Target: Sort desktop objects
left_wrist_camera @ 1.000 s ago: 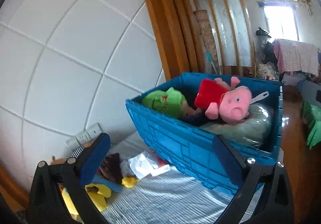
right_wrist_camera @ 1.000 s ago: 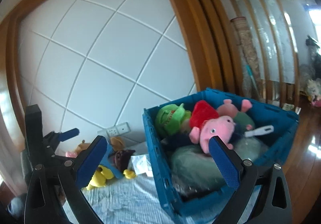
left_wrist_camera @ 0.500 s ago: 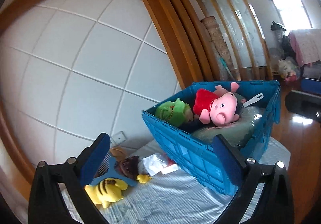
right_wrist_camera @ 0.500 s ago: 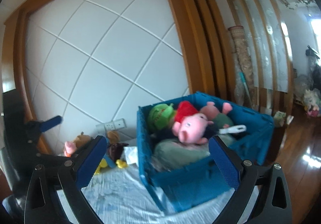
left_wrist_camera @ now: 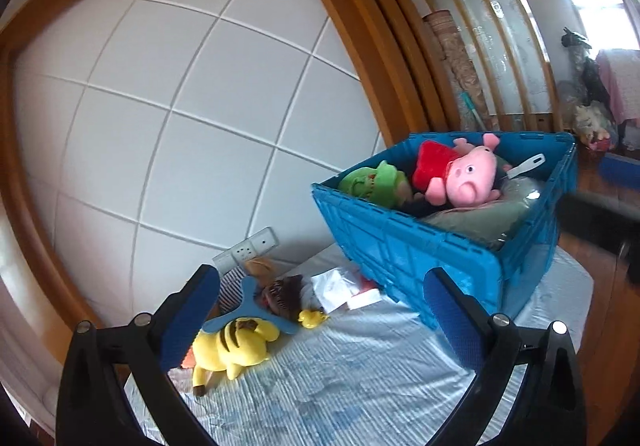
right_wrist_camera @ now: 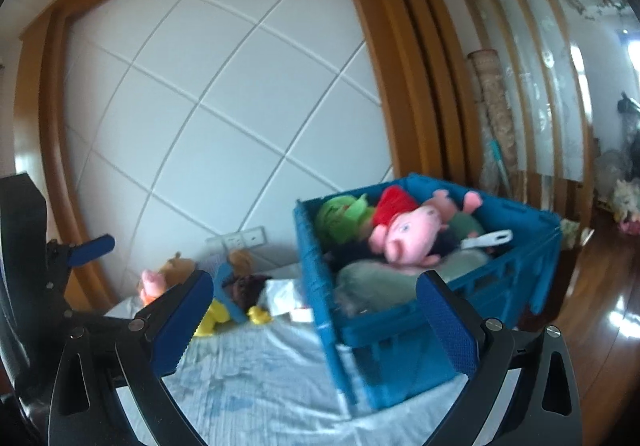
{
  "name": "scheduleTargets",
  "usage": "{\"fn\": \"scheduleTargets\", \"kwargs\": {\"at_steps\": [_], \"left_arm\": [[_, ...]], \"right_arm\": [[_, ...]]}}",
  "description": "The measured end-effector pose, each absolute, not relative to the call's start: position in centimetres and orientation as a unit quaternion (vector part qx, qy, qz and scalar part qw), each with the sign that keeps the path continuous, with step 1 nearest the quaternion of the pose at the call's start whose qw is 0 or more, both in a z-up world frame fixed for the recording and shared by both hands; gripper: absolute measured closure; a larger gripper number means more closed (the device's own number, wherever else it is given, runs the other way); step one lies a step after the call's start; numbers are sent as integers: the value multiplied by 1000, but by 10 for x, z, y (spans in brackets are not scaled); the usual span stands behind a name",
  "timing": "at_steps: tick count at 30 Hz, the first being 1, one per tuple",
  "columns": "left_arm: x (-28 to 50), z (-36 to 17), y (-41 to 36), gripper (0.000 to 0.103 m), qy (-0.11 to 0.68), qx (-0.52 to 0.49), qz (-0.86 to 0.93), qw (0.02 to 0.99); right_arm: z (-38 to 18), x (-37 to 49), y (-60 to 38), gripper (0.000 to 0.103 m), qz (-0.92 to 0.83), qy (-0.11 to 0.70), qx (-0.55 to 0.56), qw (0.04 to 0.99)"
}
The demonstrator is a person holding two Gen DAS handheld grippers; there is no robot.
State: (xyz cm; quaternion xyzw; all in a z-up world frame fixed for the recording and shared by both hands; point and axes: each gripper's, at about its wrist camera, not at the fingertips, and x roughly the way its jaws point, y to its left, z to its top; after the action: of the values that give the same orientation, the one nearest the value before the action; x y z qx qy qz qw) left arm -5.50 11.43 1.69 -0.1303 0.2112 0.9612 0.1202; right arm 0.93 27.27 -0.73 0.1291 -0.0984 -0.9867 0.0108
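Observation:
A blue crate [left_wrist_camera: 420,258] stands on the table at the right, also in the right wrist view [right_wrist_camera: 384,334]. It holds a pink pig plush [left_wrist_camera: 468,178], a green plush [left_wrist_camera: 372,182] and a grey-green bag [left_wrist_camera: 496,206]. A yellow striped plush [left_wrist_camera: 232,342] lies on the cloth at the left, under a blue three-armed piece [left_wrist_camera: 248,306], beside a small yellow duck [left_wrist_camera: 312,318] and a dark brown plush [left_wrist_camera: 284,290]. My left gripper [left_wrist_camera: 320,318] is open and empty, above the cloth. My right gripper [right_wrist_camera: 316,326] is open and empty, short of the crate.
White paper and packets [left_wrist_camera: 340,290] lie against the crate's left foot. A white panelled wall [left_wrist_camera: 200,106] with sockets [left_wrist_camera: 248,246] backs the table. More plush toys [right_wrist_camera: 160,278] sit at the far left. The left gripper [right_wrist_camera: 60,258] shows in the right wrist view.
Both grippers have pulled back and up from the crate. More of the cloth and the toys at the left has come into view. Both stay open and empty.

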Motion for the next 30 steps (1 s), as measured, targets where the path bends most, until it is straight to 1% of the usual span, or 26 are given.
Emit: {"fn": "scheduleTargets", "kwargs": {"at_steps": [7, 13, 16, 23, 30], "left_arm": [[-51, -3, 72, 0, 201, -156, 965, 69], [-47, -17, 14, 0, 158, -187, 970, -11], [-47, -20, -7, 0, 135, -195, 971, -36], [-50, -18, -11, 0, 142, -195, 970, -33], [-53, -19, 1, 0, 144, -196, 970, -13]], "right_arm": [[-18, -7, 225, 0, -983, -74, 153, 70], [-28, -26, 180, 0, -976, -26, 172, 130], [-40, -32, 176, 0, -968, -27, 198, 151], [-68, -24, 169, 0, -956, -26, 241, 165], [-63, -12, 176, 0, -962, -20, 234, 141]]}}
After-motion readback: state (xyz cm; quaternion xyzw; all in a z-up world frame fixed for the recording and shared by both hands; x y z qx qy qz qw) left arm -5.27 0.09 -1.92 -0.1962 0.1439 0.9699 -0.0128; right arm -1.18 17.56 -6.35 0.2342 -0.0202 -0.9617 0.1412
